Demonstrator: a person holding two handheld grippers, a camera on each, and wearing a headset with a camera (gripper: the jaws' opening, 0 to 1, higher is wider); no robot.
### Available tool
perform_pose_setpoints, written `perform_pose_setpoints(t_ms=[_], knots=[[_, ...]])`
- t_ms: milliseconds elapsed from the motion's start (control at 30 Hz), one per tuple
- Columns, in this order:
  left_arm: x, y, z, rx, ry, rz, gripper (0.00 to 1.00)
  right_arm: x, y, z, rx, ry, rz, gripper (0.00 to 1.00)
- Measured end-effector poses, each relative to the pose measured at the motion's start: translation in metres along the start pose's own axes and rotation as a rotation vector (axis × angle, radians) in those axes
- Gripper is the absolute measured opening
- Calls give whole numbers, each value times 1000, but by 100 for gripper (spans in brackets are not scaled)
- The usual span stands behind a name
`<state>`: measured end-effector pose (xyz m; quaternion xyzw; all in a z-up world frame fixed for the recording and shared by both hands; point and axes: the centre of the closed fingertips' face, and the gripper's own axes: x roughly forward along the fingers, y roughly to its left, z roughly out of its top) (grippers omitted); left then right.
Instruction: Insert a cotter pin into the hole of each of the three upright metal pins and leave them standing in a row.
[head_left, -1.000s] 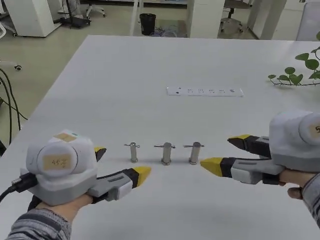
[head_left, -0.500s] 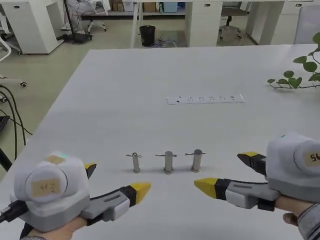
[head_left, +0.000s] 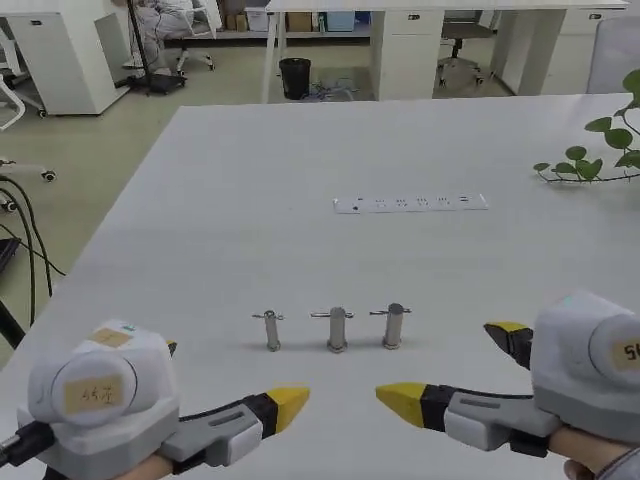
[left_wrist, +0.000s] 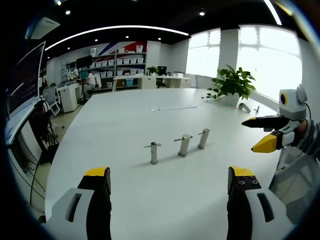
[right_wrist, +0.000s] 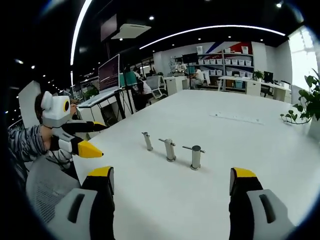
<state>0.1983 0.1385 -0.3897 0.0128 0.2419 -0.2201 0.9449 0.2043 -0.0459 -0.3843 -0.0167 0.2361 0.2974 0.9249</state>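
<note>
Three short upright metal pins stand in a row on the white table: left pin (head_left: 272, 331), middle pin (head_left: 337, 330), right pin (head_left: 393, 326). Each has a thin cotter pin crosswise through its top. My left gripper (head_left: 232, 376) is open, nearer to me and left of the row. My right gripper (head_left: 452, 366) is open too, nearer and to the right. Neither touches a pin. The left gripper view has the row (left_wrist: 184, 145) ahead of the open left gripper (left_wrist: 170, 176) and the right gripper (left_wrist: 267, 133) at the side. The right gripper view has the row (right_wrist: 170, 149) beyond the open right gripper (right_wrist: 170, 176).
A white power strip (head_left: 410, 203) lies farther back on the table. A potted plant's leaves (head_left: 600, 150) reach in at the right edge. Bare tabletop (head_left: 330, 260) surrounds the pins. Beyond the table are desks, a black bin (head_left: 294, 76) and cables on the floor.
Both grippers have drawn back toward me, away from the row of pins, still open. The three pins have stayed upright; the head camera has tilted up.
</note>
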Motion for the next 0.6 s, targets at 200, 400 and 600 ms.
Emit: perform_pose_setpoints(t_ms=[200,400,600], knots=[[-2,-2,-1,0,-3,6,98,2,3,0,39,-9,-2,96],[-4,-4,-1,-6,-4,9,99,-3,4,-6,52,-3,-6,97],[-6,-3,-1,-4,-9,21,99,-7,5,-10,58,1,3,97]])
